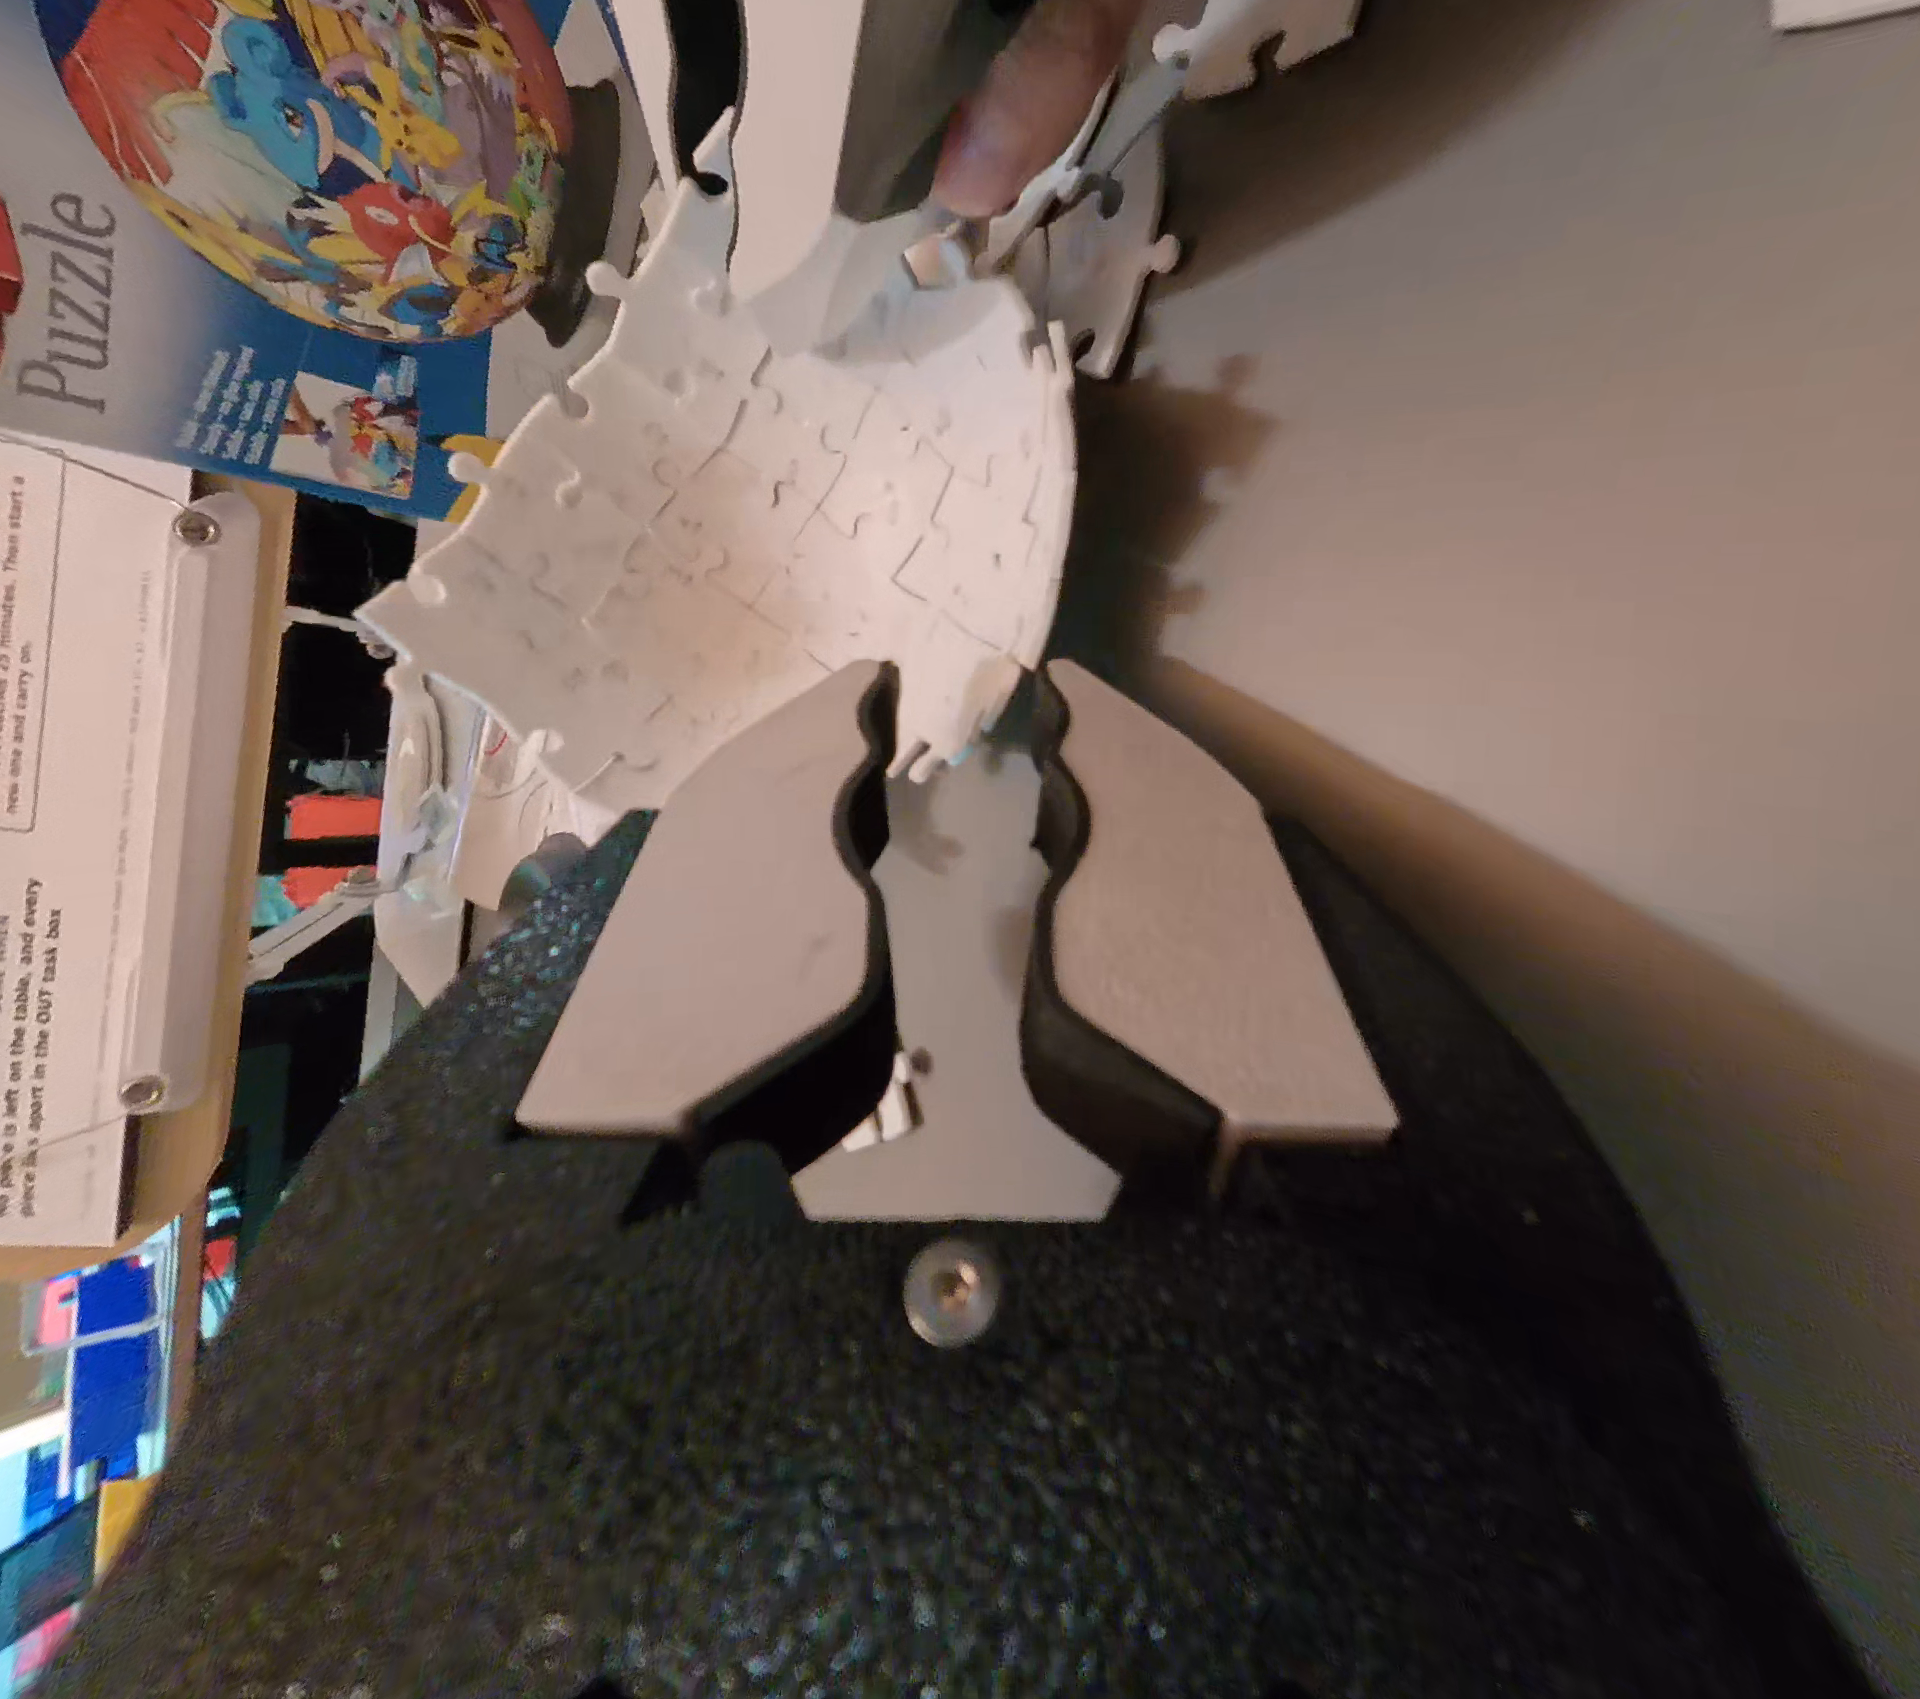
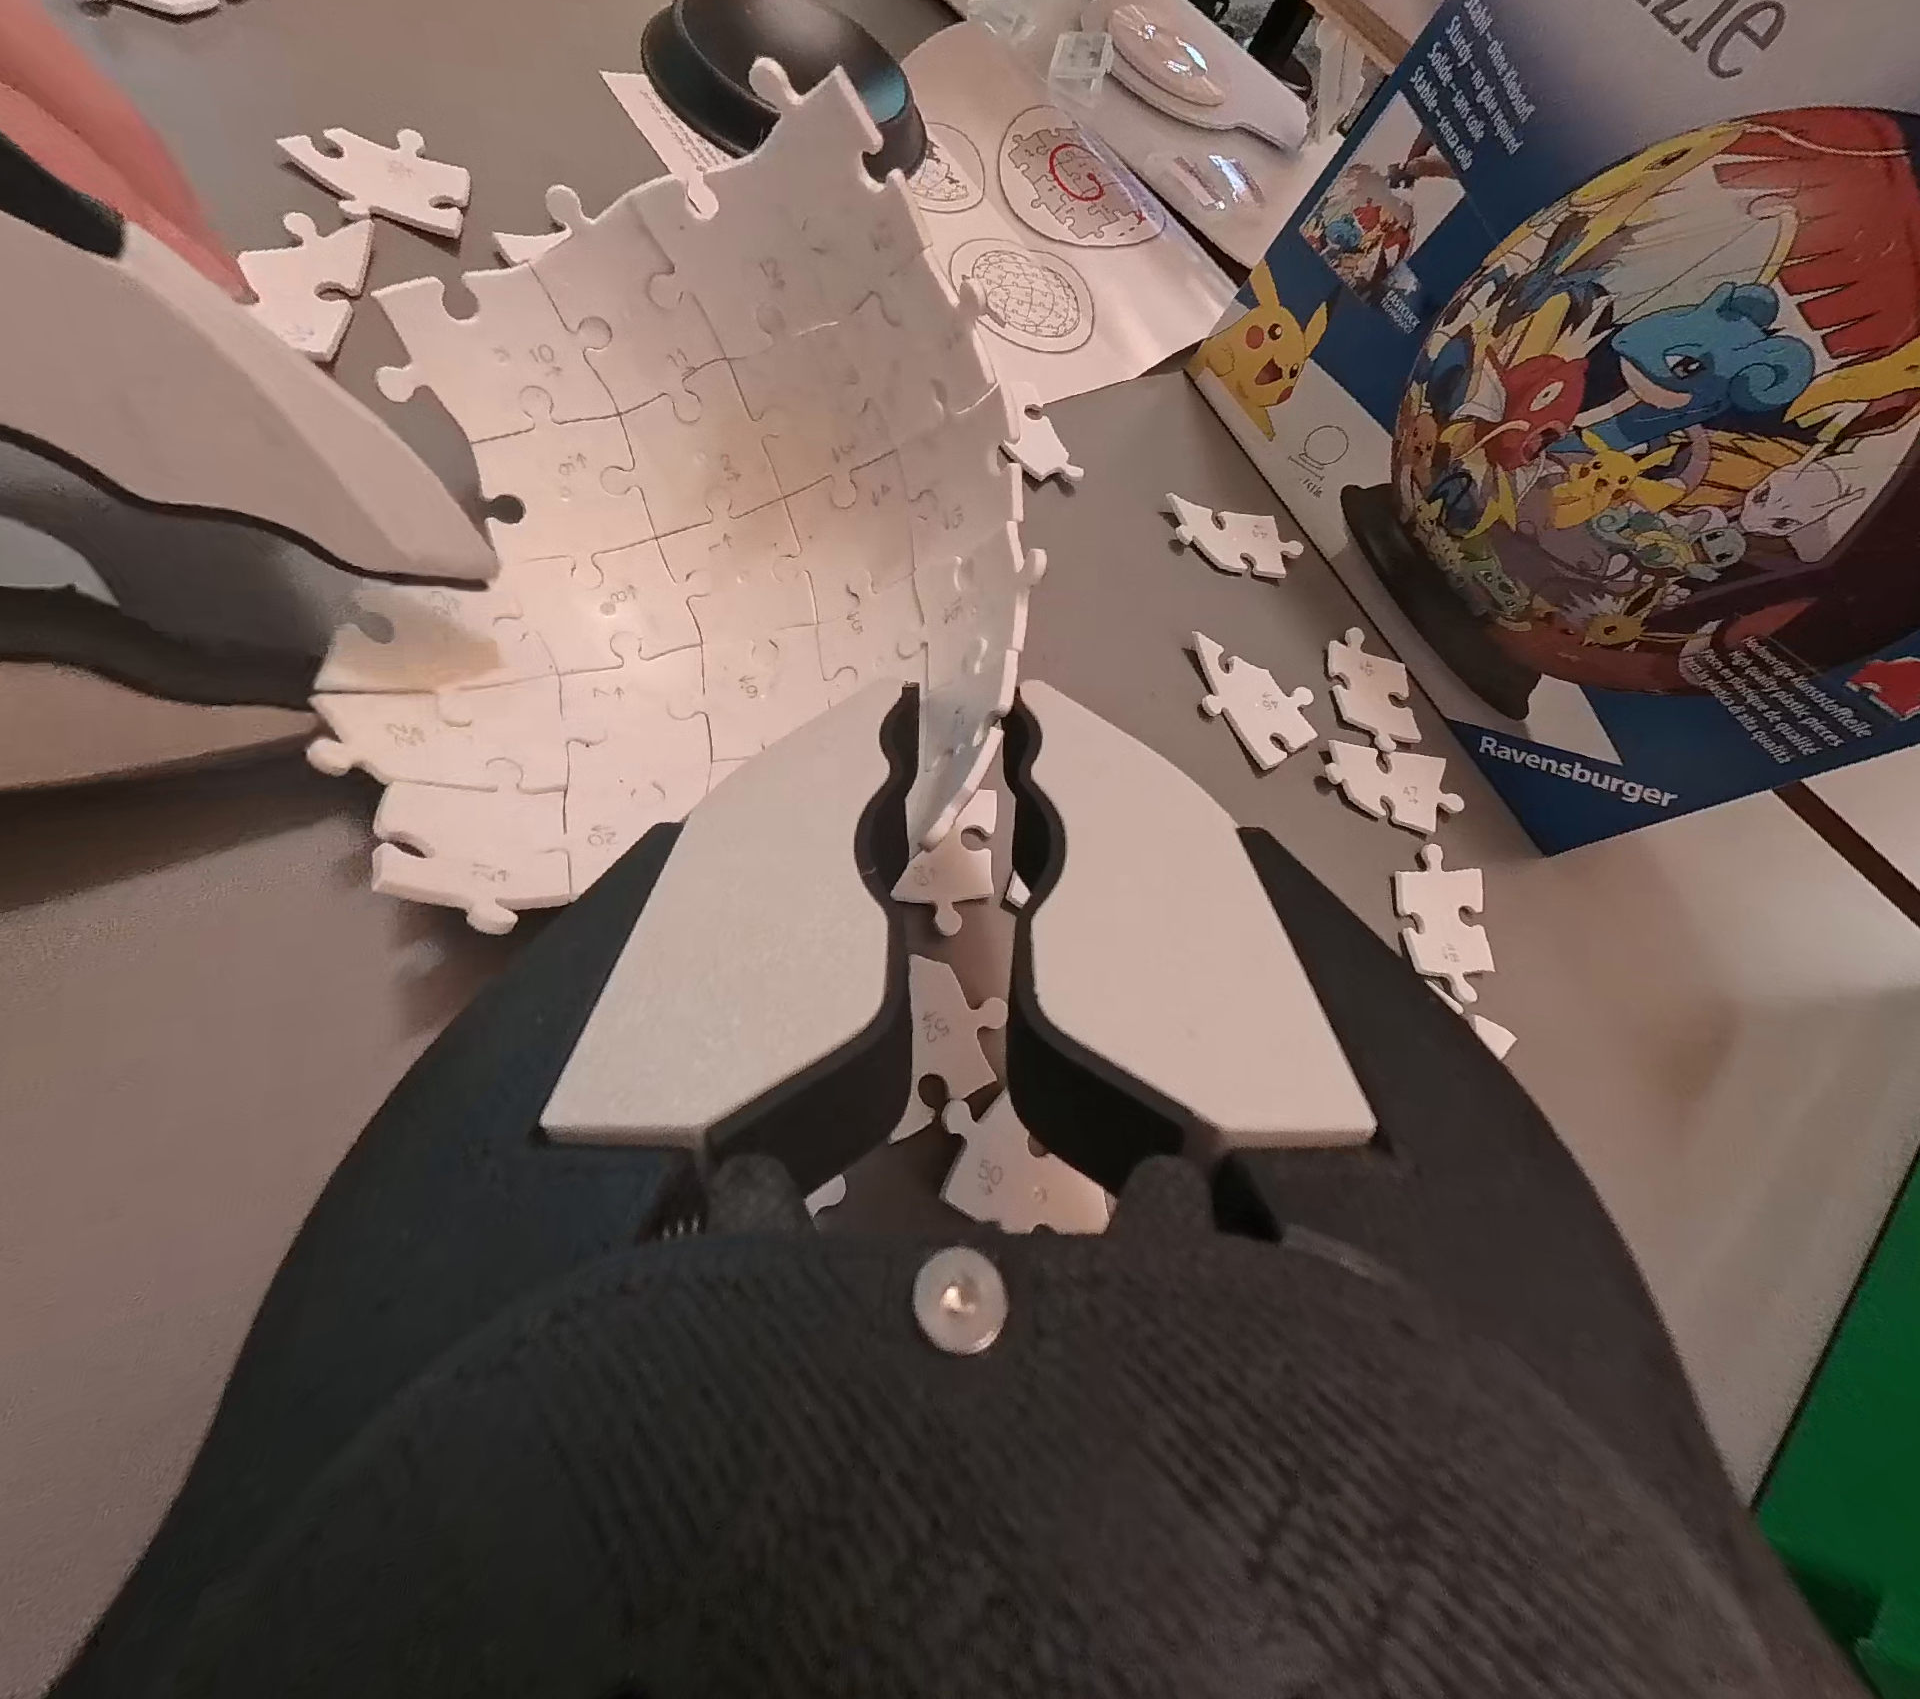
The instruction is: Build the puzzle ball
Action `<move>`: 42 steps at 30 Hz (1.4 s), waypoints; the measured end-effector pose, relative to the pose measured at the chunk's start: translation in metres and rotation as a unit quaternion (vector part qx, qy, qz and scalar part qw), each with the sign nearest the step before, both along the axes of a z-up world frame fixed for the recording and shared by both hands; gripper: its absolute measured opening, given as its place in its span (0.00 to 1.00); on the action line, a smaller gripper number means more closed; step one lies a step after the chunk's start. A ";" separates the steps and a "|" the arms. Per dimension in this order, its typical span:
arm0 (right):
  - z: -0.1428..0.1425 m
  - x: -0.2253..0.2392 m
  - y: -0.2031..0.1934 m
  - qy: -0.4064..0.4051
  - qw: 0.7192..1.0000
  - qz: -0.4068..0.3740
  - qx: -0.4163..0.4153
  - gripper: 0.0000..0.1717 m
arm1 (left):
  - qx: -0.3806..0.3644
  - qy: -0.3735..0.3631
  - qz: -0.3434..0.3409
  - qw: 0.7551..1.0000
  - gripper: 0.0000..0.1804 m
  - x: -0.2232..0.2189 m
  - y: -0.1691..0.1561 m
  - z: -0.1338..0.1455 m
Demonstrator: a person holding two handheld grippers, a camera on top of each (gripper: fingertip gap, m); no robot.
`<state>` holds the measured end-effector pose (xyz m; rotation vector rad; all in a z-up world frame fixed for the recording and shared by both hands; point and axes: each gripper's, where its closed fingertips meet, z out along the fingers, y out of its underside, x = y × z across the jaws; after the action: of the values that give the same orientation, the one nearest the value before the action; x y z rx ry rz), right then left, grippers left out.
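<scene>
Grey table (image 2: 208, 974) underneath, cluttered. Colourful puzzle box (image 2: 1610, 402) ahead-right of right claw, black ring stand (image 2: 790, 60) and printed sheet (image 2: 1039, 195) farther ahead. Loose white pieces (image 2: 1257, 704) scattered right of its fingers, a few more directly below the jaws.

Main item: curved white puzzle shell (image 2: 707, 506), partly assembled, bowl-shaped, stood up on edge with the hollow side facing left of right claw. Lies dead ahead of both claws, each at its own rim, on opposite sides of it.

Right gripper (image 2: 961, 714): closed onto the near rim. Shell edge fills the gap at the fingertips, pads against both faces. Rim line runs up and away from the tips, roughly along the finger axis, then curves off to the left. Claw level, pointing forward across the table, fingers side by side.

Left gripper (image 1: 966, 683): jaws parted, straddling the opposite rim. Edge tabs sit between the tips, dark gap visible beside one pad, so no real squeeze judged there. Rolled hard over: table reads as a wall on its right. Seen from right claw, comes in from the left, with one finger over the hollow face and the other behind it.

Person's finger (image 1: 1018, 111) on the far claw's body, just beyond the shell from left claw.
</scene>
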<state>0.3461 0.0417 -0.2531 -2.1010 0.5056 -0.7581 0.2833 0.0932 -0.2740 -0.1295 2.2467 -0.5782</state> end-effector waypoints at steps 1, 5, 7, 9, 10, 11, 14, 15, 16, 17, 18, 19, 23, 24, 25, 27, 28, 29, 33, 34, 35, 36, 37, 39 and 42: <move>0.000 0.000 0.000 0.001 1.000 0.000 0.000 0.09 | 0.003 -0.002 -0.007 1.000 0.12 0.000 0.000 0.000; 0.000 0.000 0.000 0.000 1.000 -0.001 0.000 0.09 | 0.028 -0.012 -0.028 0.999 0.06 -0.001 -0.002 -0.003; 0.000 0.000 0.000 0.000 1.000 -0.001 0.000 0.09 | 0.031 -0.010 -0.031 0.999 0.04 -0.001 -0.003 -0.006; 0.000 0.000 0.000 0.000 1.000 -0.001 0.001 0.09 | 0.030 -0.011 -0.031 0.999 0.04 -0.001 -0.004 -0.006; 0.000 0.000 0.000 -0.001 1.000 -0.001 0.000 0.09 | 0.031 -0.011 -0.031 0.999 0.04 -0.001 -0.004 -0.006; 0.000 0.000 0.000 -0.001 1.000 -0.001 0.000 0.09 | 0.032 -0.011 -0.032 0.999 0.03 -0.001 -0.004 -0.006; 0.001 0.000 0.000 -0.003 1.000 0.000 0.002 0.09 | 0.043 -0.011 -0.041 0.998 0.02 -0.001 -0.004 -0.006; 0.001 0.000 0.000 -0.003 1.000 0.000 0.002 0.09 | 0.048 -0.014 -0.046 0.998 0.02 -0.001 -0.005 -0.006; 0.001 0.000 0.000 -0.003 1.000 0.000 0.002 0.09 | 0.053 -0.015 -0.049 0.997 0.02 -0.001 -0.005 -0.006; 0.001 0.000 0.000 -0.002 1.000 -0.001 0.002 0.09 | 0.056 -0.015 -0.048 0.997 0.02 -0.001 -0.005 -0.006; 0.001 0.001 -0.001 -0.002 1.000 -0.002 0.001 0.09 | 0.055 -0.014 -0.043 0.997 0.02 0.000 -0.004 -0.005; 0.001 0.001 -0.001 -0.002 1.000 -0.003 0.000 0.09 | 0.053 -0.016 -0.039 0.998 0.03 0.000 -0.004 -0.005; 0.000 0.001 -0.001 -0.003 1.000 -0.003 -0.001 0.09 | 0.059 -0.032 -0.029 0.997 0.08 0.003 -0.001 -0.002; 0.000 0.001 -0.001 -0.003 1.000 -0.003 -0.001 0.09 | 0.057 -0.032 -0.030 0.997 0.09 0.002 -0.002 -0.002; 0.000 0.001 -0.001 -0.002 1.000 -0.003 -0.001 0.09 | 0.053 -0.032 -0.035 0.997 0.09 0.001 -0.005 -0.001; 0.000 0.001 -0.001 -0.002 1.000 -0.003 -0.001 0.09 | 0.045 -0.035 -0.049 0.997 0.09 -0.003 -0.012 0.000; 0.000 0.001 -0.001 -0.001 1.000 -0.003 -0.001 0.09 | 0.045 -0.036 -0.054 0.997 0.09 -0.004 -0.015 -0.001; 0.000 0.001 -0.001 -0.001 1.000 -0.003 -0.001 0.09 | 0.047 -0.036 -0.059 0.997 0.10 -0.005 -0.019 -0.002; 0.000 0.001 -0.001 -0.001 1.000 -0.002 -0.003 0.09 | 0.056 -0.045 -0.058 0.996 0.07 -0.002 -0.026 -0.006; 0.000 0.001 0.000 -0.001 1.000 -0.002 -0.003 0.09 | 0.058 -0.043 -0.057 0.996 0.06 -0.002 -0.027 -0.006; 0.000 0.001 0.000 -0.001 1.000 -0.002 -0.003 0.09 | 0.057 -0.044 -0.055 0.996 0.03 -0.001 -0.028 -0.006; 0.000 0.001 0.000 -0.002 1.000 -0.002 -0.003 0.09 | 0.057 -0.041 -0.054 0.996 0.03 0.000 -0.028 -0.006; -0.001 0.001 0.000 -0.001 1.000 -0.002 -0.004 0.09 | 0.056 -0.038 -0.053 0.996 0.03 0.000 -0.028 -0.006; -0.001 0.001 0.000 -0.001 1.000 -0.002 -0.004 0.09 | 0.052 -0.033 -0.050 0.997 0.02 0.000 -0.028 -0.006; -0.001 0.001 -0.001 0.000 1.000 -0.003 -0.005 0.09 | 0.040 -0.015 -0.044 0.998 0.01 0.000 -0.027 -0.006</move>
<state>0.3469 0.0411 -0.2544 -2.1101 0.5090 -0.7648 0.2832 0.0664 -0.2797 0.0181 2.2518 -0.5321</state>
